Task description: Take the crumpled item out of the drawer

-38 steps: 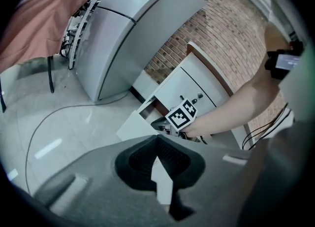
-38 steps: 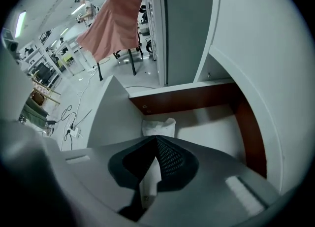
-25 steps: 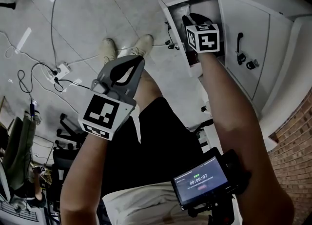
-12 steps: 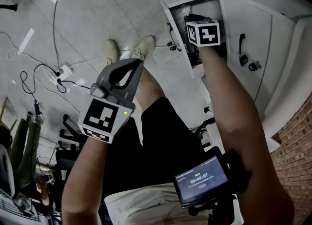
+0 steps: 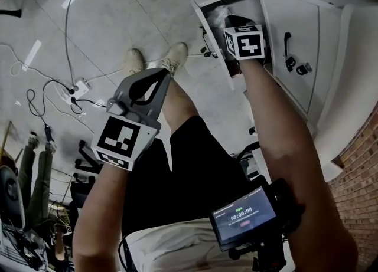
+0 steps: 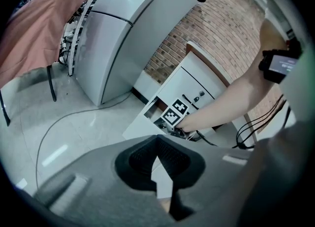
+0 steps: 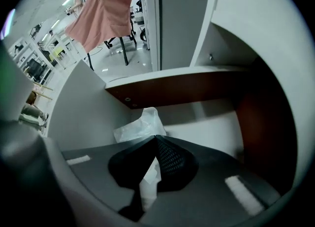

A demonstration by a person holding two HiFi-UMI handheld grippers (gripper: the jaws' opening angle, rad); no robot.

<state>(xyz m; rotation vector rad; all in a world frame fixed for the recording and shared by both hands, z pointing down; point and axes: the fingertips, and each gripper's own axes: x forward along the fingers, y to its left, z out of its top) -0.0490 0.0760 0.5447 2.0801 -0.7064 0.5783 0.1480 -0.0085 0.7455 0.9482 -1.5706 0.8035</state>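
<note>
- Drawer (image 5: pixel 199 6) is noted pulled open from the white cabinet (image 5: pixel 295 41) and is taken as the reference for all places below.
- Right tool (image 7: pixel 157 138) is reached down inside the drawer. Its jaws are closed on the crumpled item (image 7: pixel 137 125), a pale, half-clear wad of film or paper.
- A fold of the wad is pinched between the pads and is seen through the gap behind the tips. The bulk stands out beyond the tips, toward the drawer's rear and close to its white side wall.
- Whether the wad is lifted off the drawer bottom cannot be told.
- A brown board (image 7: pixel 187 85) is seen across the drawer's rear. Nothing else is made out inside the drawer.
- Left tool (image 6: pixel 157 147) is held outside the drawer, well apart from it, over the floor (image 5: pixel 88 23). Its jaws are brought together tip to tip with nothing between them; only pale background is seen through the gap.

Progress, as judged:
- The drawer is opened, the reach is made, and the grip appears to be taken.
- The wad has yet to be raised, carried over the drawer's front edge and brought clear. It lies wholly inside the drawer at this moment.
- The item looks light and loose, so only a corner may be held. A slip from the pads or a snag on the drawer's rim should be watched for.
</note>
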